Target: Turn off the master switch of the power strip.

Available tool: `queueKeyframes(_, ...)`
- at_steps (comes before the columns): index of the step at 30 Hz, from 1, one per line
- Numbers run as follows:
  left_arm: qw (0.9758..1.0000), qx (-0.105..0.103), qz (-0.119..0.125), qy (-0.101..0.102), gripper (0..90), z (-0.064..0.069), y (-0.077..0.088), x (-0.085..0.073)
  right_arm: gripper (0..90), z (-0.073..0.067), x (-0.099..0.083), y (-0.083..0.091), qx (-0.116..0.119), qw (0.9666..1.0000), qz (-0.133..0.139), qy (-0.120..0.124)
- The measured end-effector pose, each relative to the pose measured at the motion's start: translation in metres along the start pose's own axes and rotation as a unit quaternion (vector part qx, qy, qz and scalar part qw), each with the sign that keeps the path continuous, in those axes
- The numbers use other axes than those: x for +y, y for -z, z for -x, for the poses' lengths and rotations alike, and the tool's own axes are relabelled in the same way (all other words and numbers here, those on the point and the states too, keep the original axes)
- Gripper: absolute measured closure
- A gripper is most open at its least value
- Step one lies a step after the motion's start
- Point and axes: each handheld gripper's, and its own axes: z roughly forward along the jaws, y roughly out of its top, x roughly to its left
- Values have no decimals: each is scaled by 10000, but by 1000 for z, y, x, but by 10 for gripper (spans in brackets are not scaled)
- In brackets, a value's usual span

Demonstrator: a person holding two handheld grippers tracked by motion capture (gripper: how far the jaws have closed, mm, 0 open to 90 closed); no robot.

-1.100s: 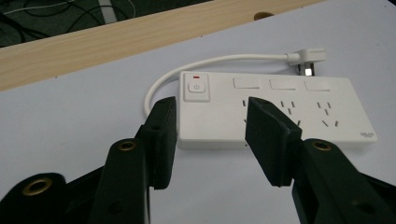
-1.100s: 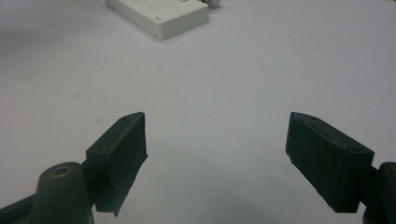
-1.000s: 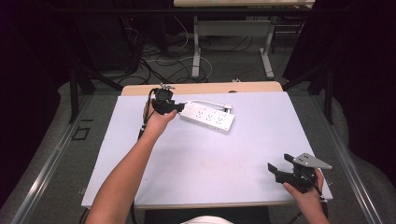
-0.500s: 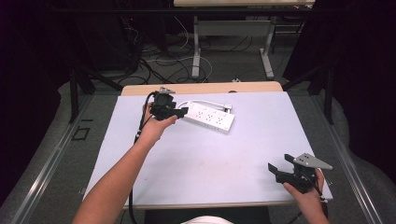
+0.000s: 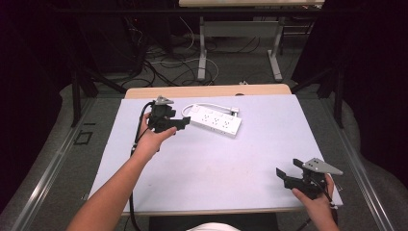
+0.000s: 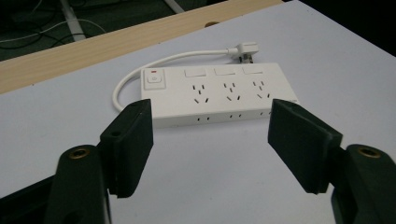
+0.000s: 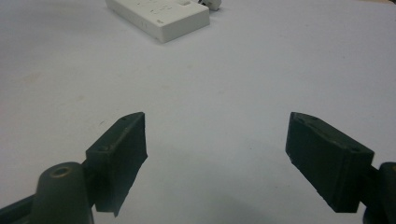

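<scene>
Power strip: a white power strip [image 5: 215, 120] lies flat on the pale table [image 5: 216, 163], toward the far side. It has a switch with a small red mark at one end and three sets of holes for plugs. In the left gripper view it [image 6: 217, 93] lies straight ahead.

Cord: a short white cord [image 6: 140, 74] loops out from the switch end of the power strip, runs behind it, and ends in a white plug [image 6: 246, 49] lying on the table by the far end.

Left gripper: the left gripper [image 5: 182, 122] is just beside the switch end of the power strip, pointing at it. Its jaws are spread wide with nothing between them (the strip lies just past the tips, not touching).

Left hand: the left hand [image 5: 153, 137] holds its tool from below, and the bare forearm stretches far across the table toward the power strip from the near edge.

Right gripper: the right gripper [image 5: 287, 169] is well apart from the power strip, at the near right corner of the table. Its jaws are wide apart too, with bare table between them.

Right hand: the right hand [image 5: 312, 197] grips its tool close to the table's near edge, tips aimed back toward the power strip [image 7: 159, 14].
</scene>
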Motion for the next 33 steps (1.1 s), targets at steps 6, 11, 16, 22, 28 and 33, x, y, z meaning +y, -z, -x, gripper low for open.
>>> queueKeyframes(6, 9999, -11, 51, 120, 172, 3, 10, -9, 198, 0, 0, 0, 31, 10000, 17, 13)
queueKeyframes(11, 9999, 86, 71, 86, 74, 5, 17, -19, 198, -2, 0, -1, 16, 10000, 43, -40)
queueKeyframes(16, 9999, -50, 32, 124, 3, 4, 27, -31, 198, -2, 1, 0, 39, 10000, 5, 37)
queueKeyframes(22, 9995, 117, 109, 277, 3, 2, 42, -45, 198, -5, 2, -1, 40, 10000, 6, 10)
queueKeyframes(28, 9986, 231, 184, 432, 3, 0, 57, -61, 198, -5, 2, -1, 45, 10000, -12, 5)
queueKeyframes(33, 9983, 404, 170, 393, 2, -2, 69, -75, 198, -5, 2, -1, 50, 10000, -14, 8)
